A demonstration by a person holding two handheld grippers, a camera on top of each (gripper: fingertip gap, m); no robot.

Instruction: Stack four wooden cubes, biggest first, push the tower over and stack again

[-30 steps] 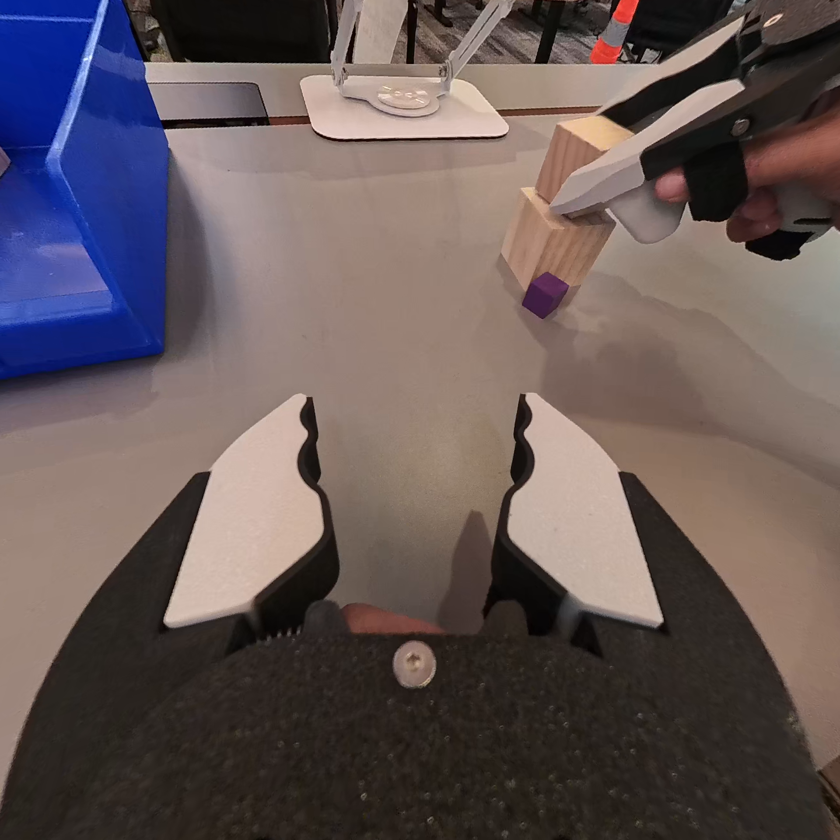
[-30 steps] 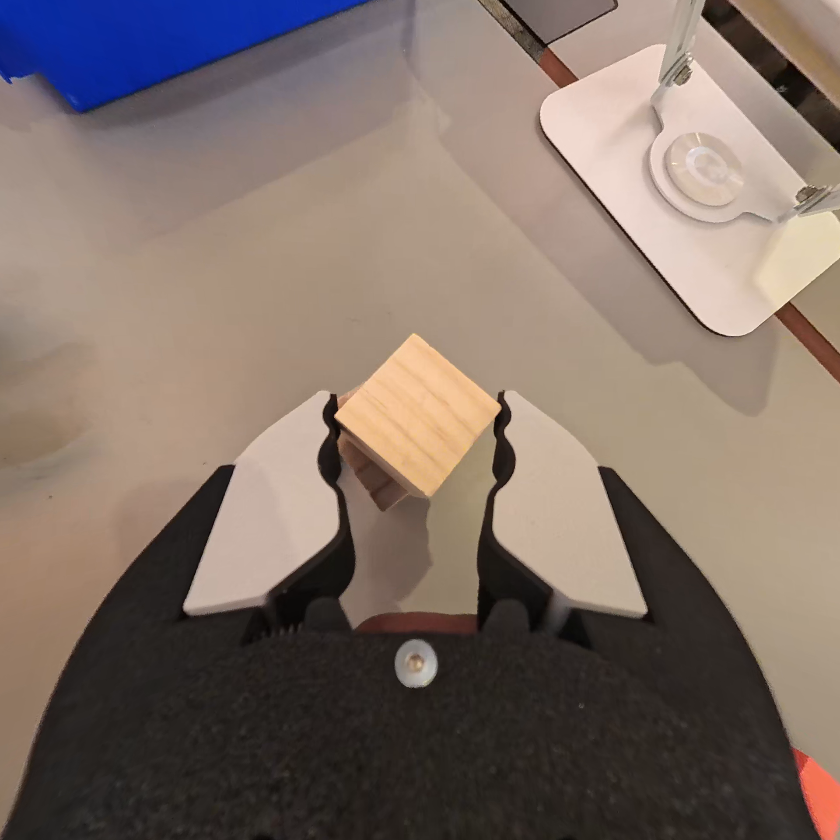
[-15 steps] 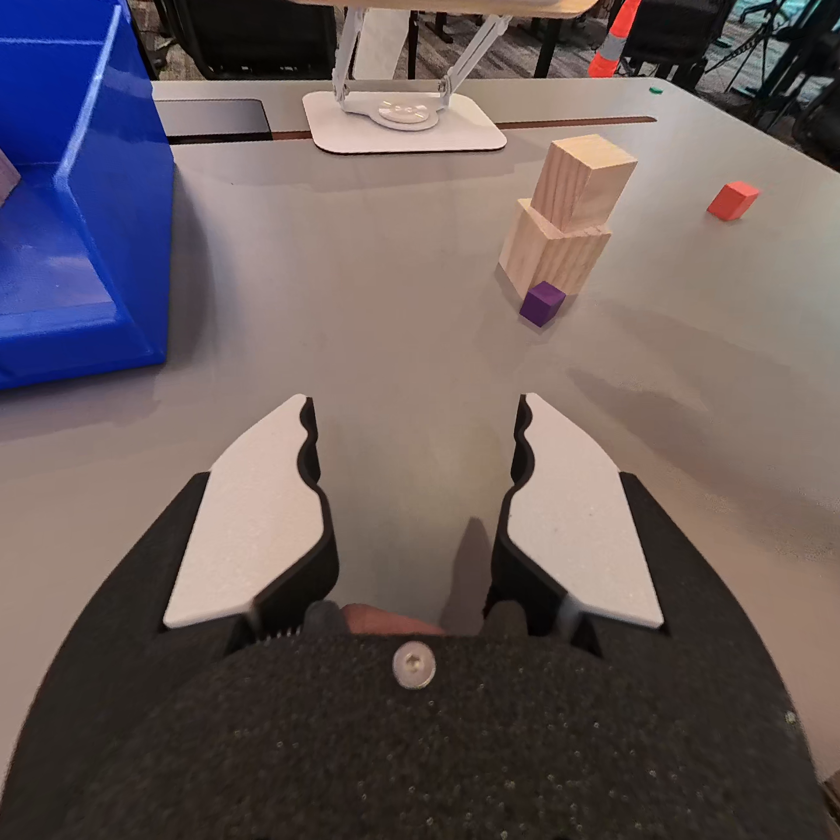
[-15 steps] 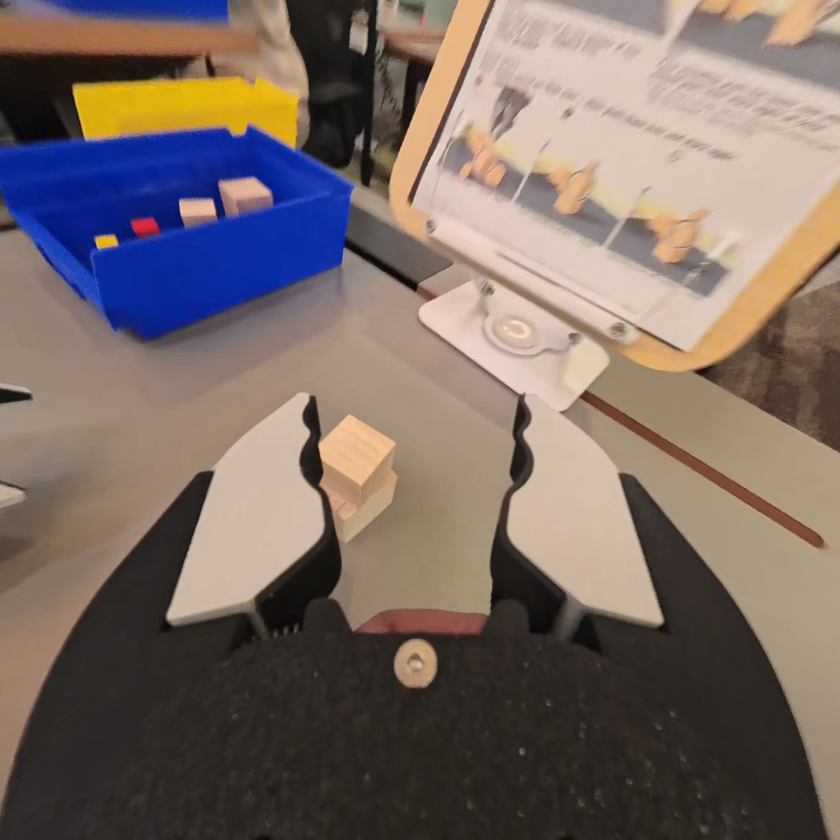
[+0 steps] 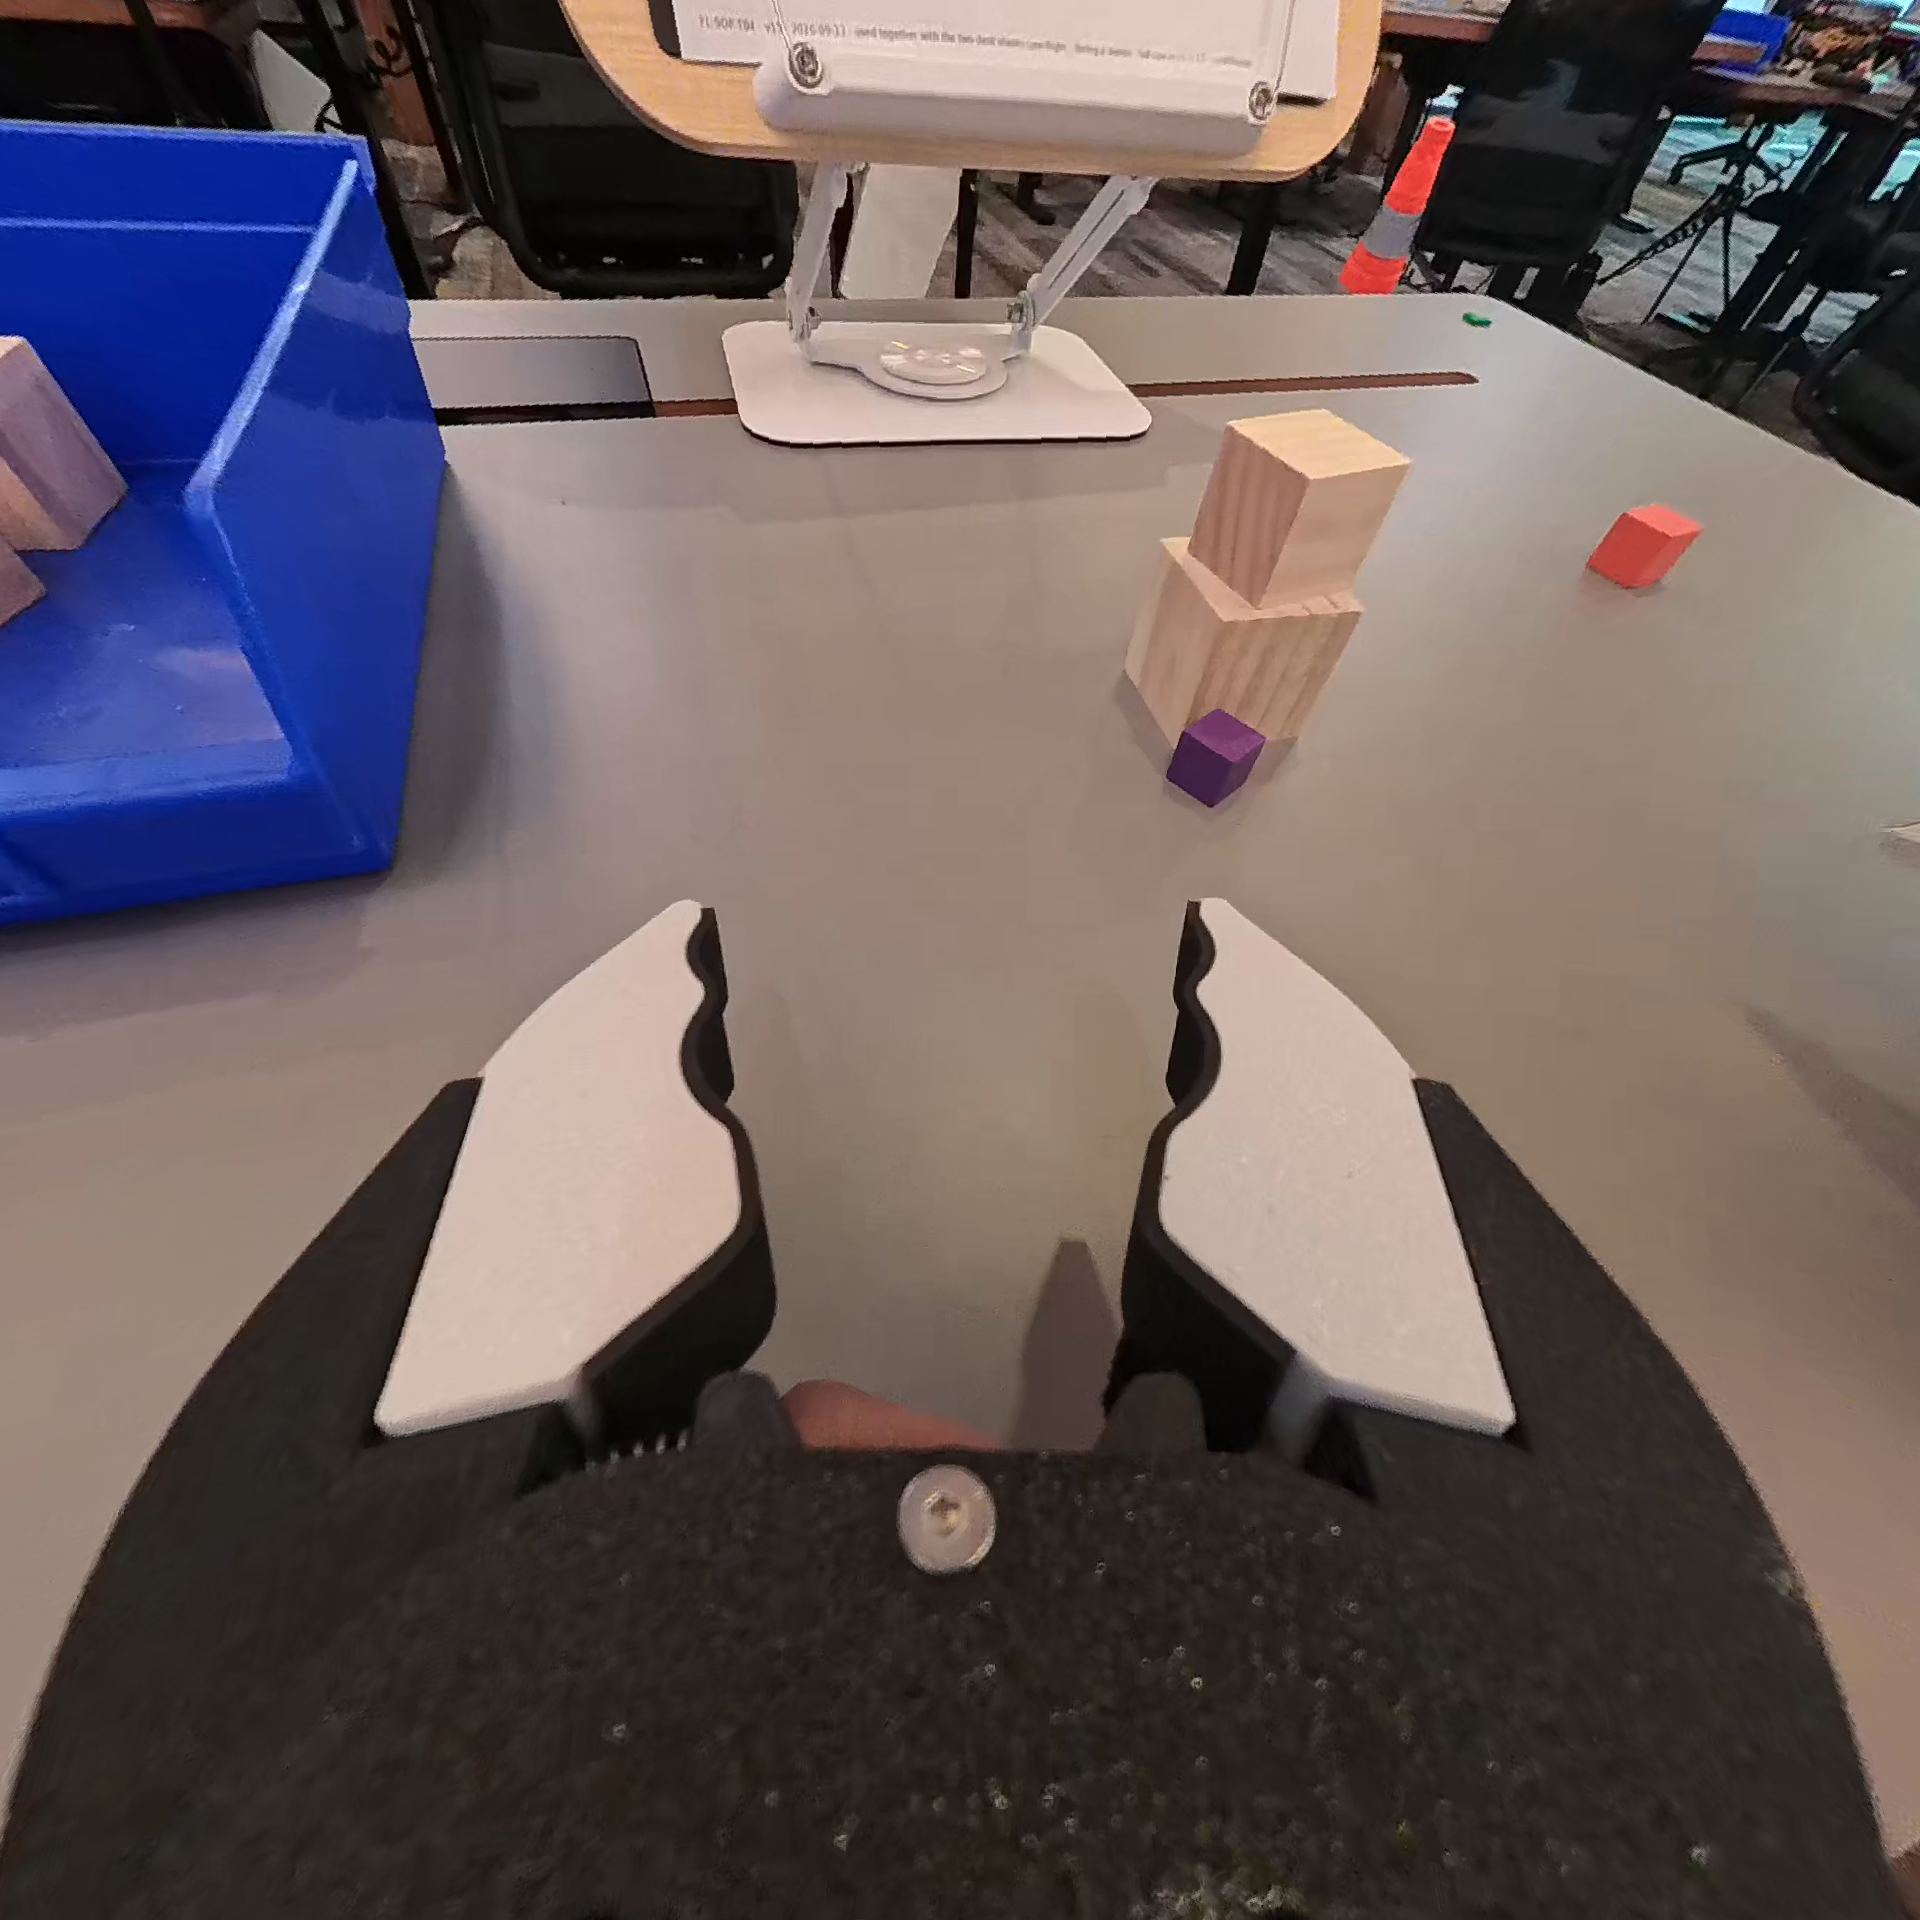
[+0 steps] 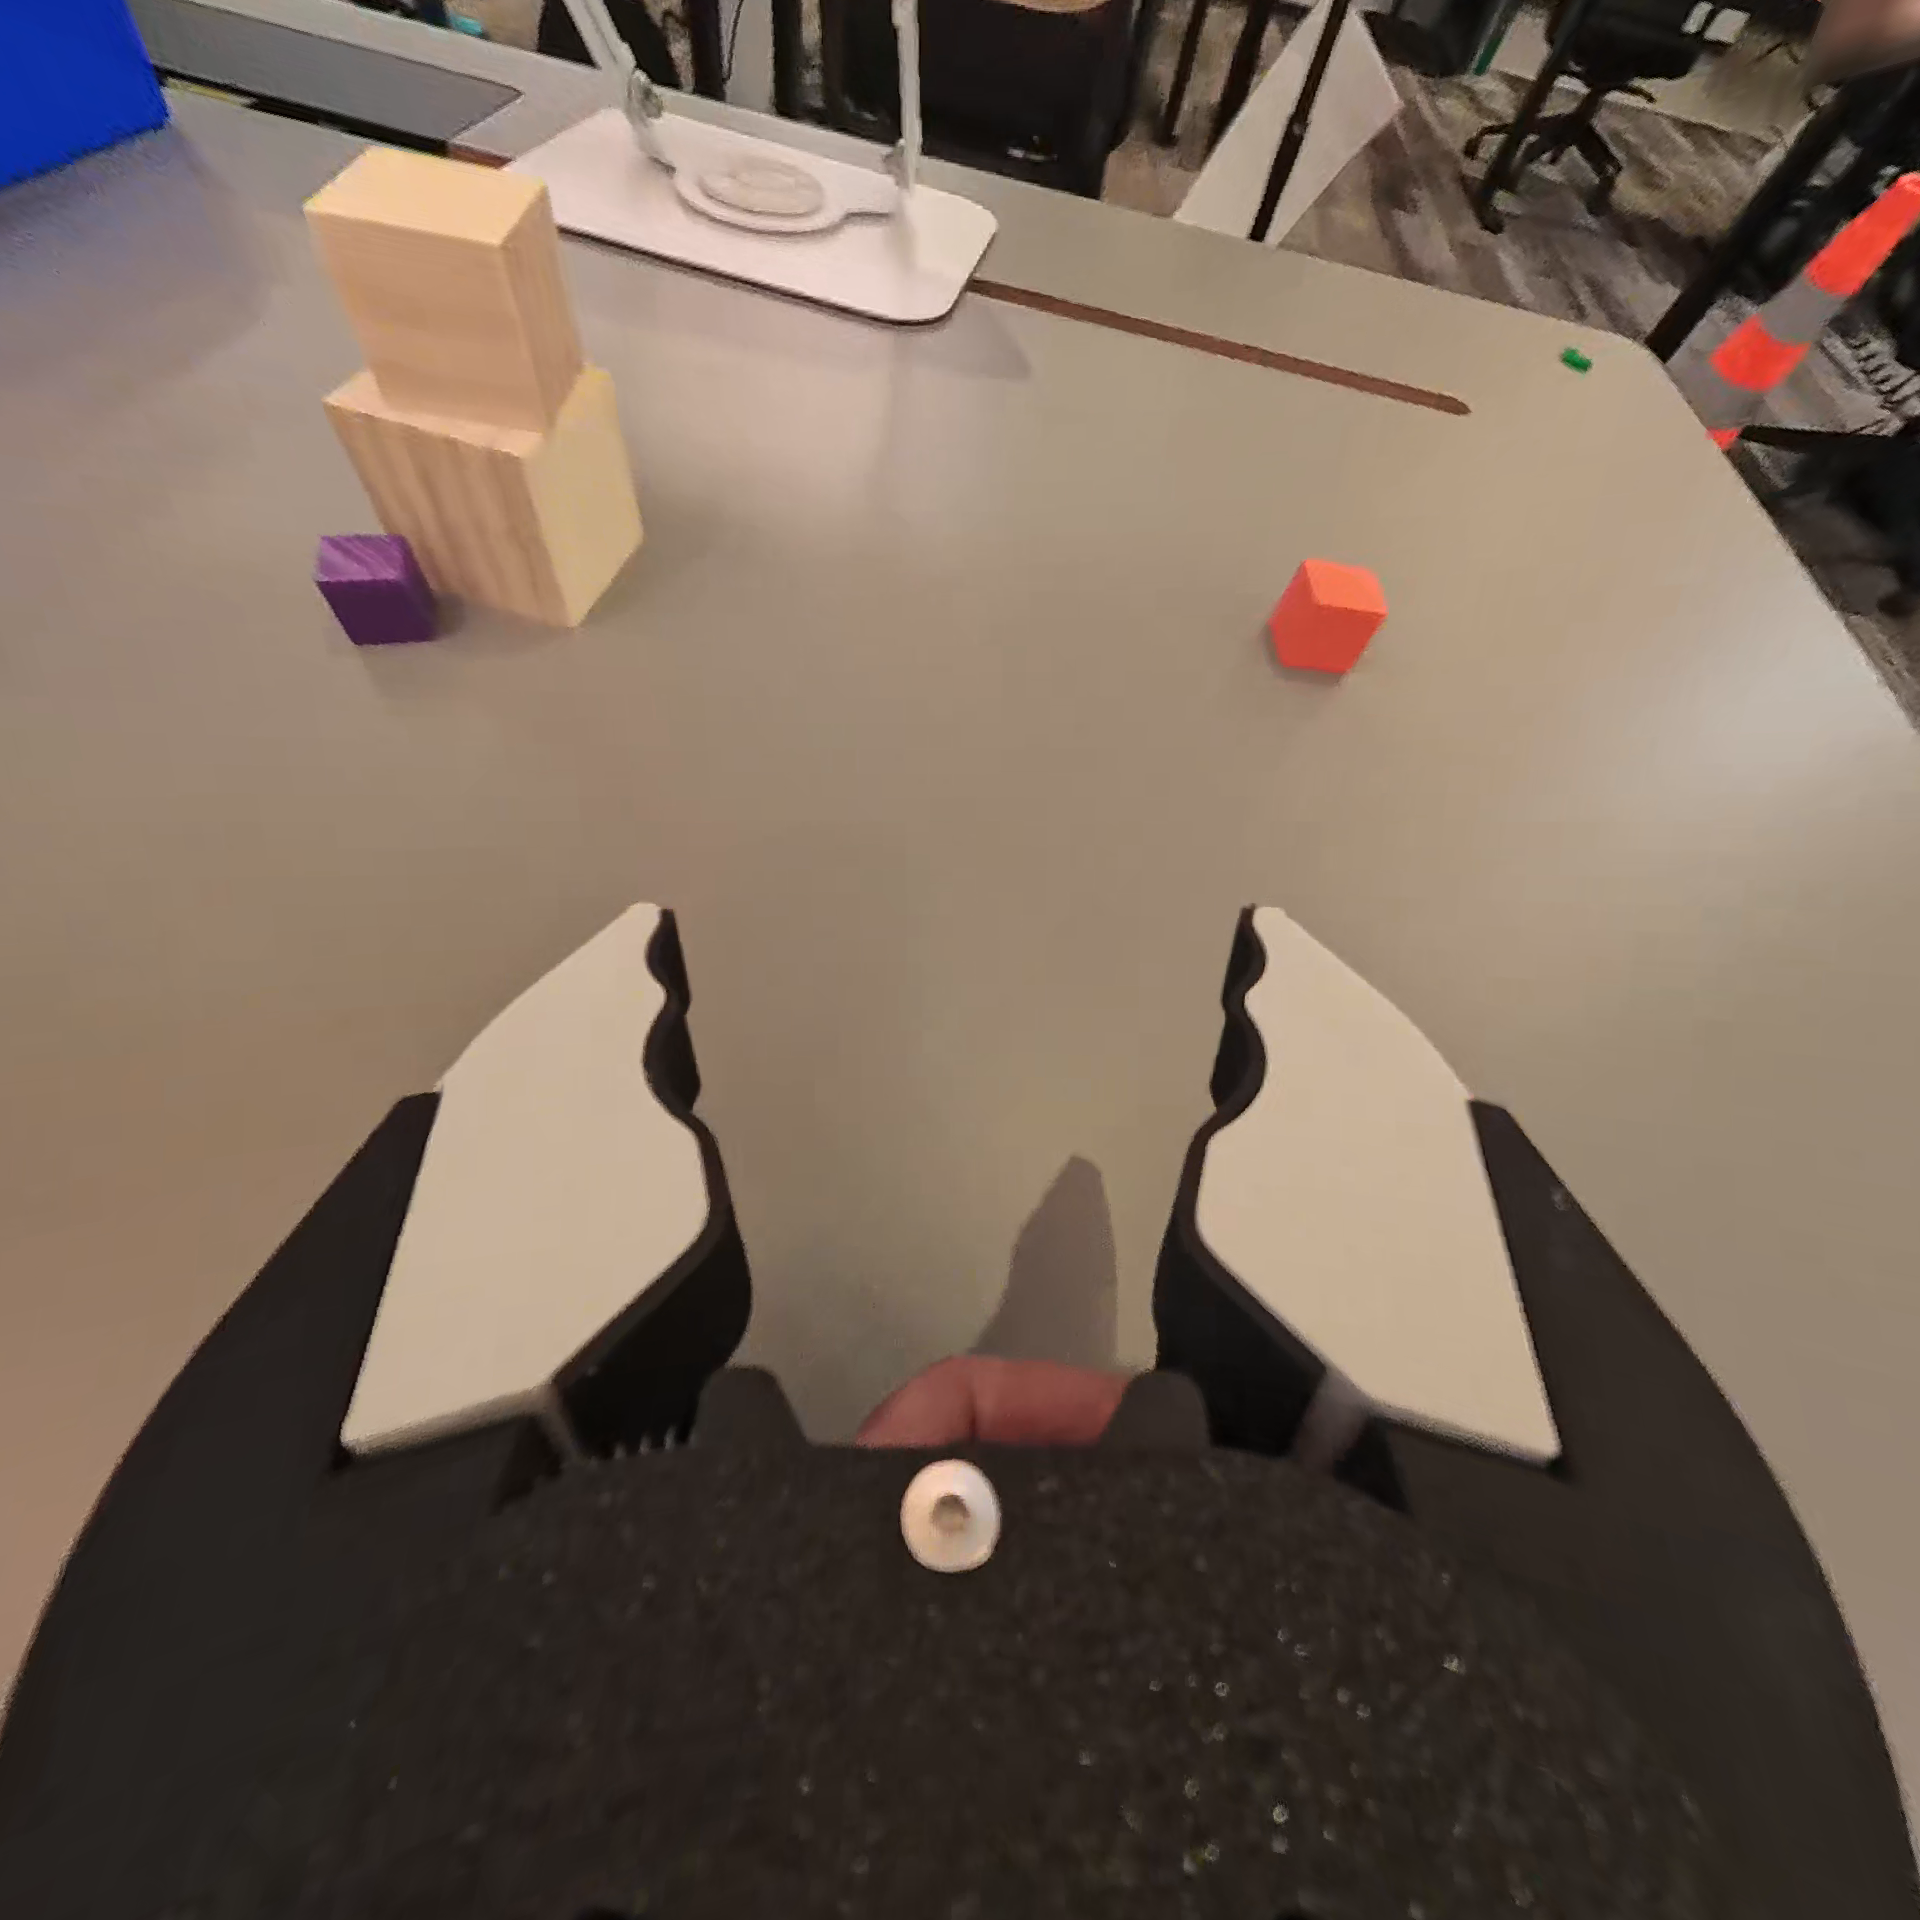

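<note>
A large plain wooden cube stands on the grey table with a smaller plain cube stacked on it, turned a little. A small purple cube sits against the big cube's base. A small orange-red cube lies alone to the right. My left gripper is open and empty, well short of the stack. My right gripper is open and empty, back from the cubes, between stack and orange-red cube.
A blue bin with wooden blocks stands at the left. A white stand base holding a board with a sheet sits at the table's back. An orange cone and chairs stand beyond the table.
My right gripper let go of the smaller plain cube on the big cube, opened, and pulled back and to the right. The left gripper tilted up slightly and stayed open.
</note>
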